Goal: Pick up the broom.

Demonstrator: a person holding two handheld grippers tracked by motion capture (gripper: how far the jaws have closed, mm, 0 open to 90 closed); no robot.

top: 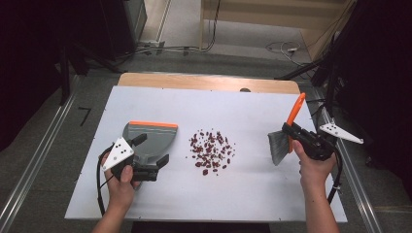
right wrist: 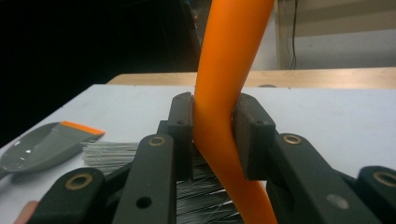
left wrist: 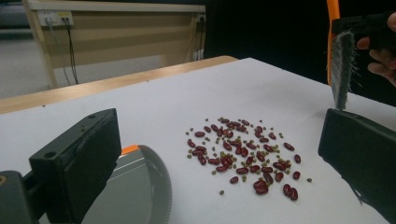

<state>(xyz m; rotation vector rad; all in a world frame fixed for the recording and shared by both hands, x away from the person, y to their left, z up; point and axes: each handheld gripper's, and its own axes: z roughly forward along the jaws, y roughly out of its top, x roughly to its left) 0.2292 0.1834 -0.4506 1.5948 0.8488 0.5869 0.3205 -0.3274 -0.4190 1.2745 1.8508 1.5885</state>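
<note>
Jaws clamping brush (right wrist: 224,93) handle, dustpan (top: 148,138) between left jaws

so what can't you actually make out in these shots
- Dustpan handle: in the high view the left gripper and its grey plate cover it, so the grip can't be judged.
- Brush bristles: the right gripper view has its own jaws in front.
- Small greenish bits among the red beans: too small to identify.
</note>
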